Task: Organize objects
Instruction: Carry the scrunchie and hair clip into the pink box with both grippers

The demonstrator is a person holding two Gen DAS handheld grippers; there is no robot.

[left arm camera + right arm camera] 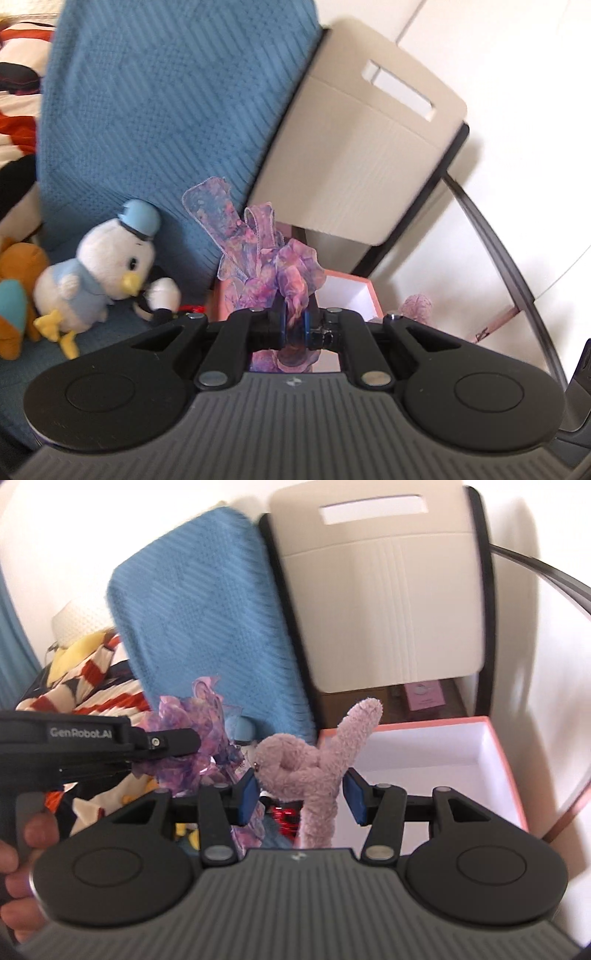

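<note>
Both hands loaded here. Left gripper [295, 326] pinched tight on a purple ribbon [266, 254], loops sticking up above the jaws – right gripper [301, 794] half closed around a pink plush bunny [314, 764], though hard to tell if both pads actually press it. Open pink box [498, 753] just ahead, by the beige chair [388, 609], looking like the drop spot. Best to carry each thing well past the near rim before letting go – bunny first, ribbon tails tucked inside, clear of the blue blanket [166, 110].
</note>
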